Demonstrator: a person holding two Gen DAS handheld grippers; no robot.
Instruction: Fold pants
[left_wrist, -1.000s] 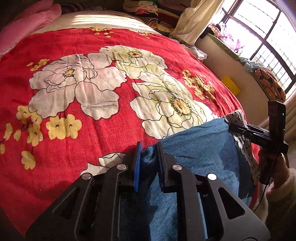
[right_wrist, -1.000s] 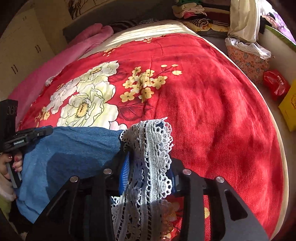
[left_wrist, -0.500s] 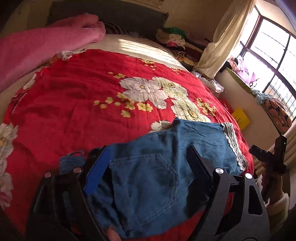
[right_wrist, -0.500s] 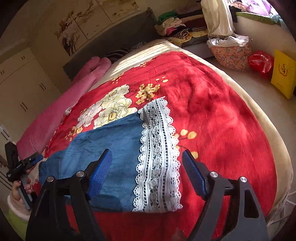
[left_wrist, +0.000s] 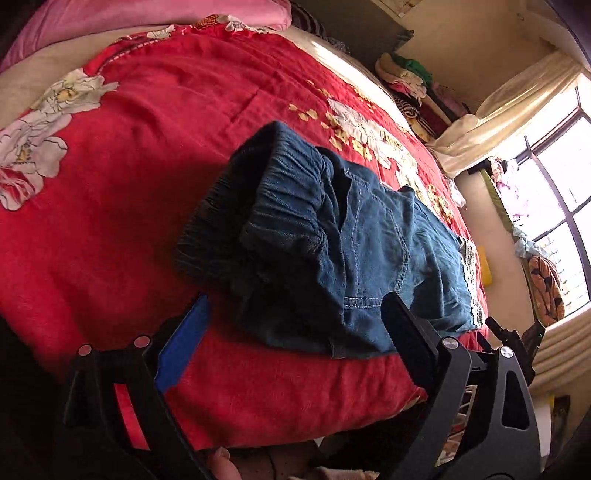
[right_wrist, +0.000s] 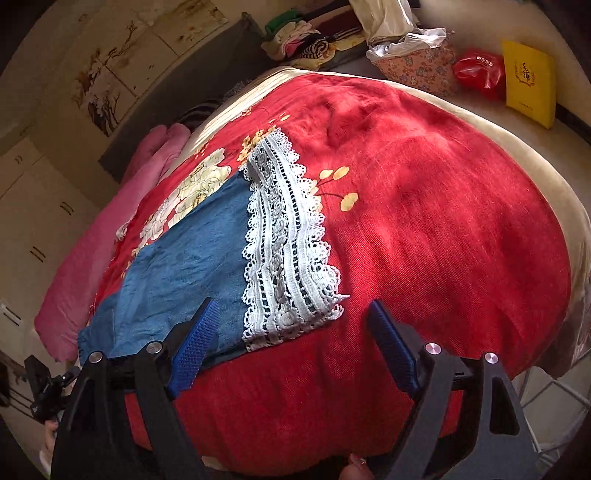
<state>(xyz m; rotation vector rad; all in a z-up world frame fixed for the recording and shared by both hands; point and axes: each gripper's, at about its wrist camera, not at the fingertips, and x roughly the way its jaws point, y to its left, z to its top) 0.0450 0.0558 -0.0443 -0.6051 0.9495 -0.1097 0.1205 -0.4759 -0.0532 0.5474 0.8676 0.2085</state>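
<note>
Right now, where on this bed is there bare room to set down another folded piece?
Bare red blanket lies right of the lace hem, toward the bed's edge. More lies left of the pants' waistband, up to the pink bedding. The pants fill the middle near edge.

Pants flat on bedspread, lace hem at their right end.

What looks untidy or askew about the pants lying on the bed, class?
The elastic waistband of the denim pants is bunched and humped up instead of lying flat on the red bedspread. The lace hem lies flat; nothing looks damaged.
</note>
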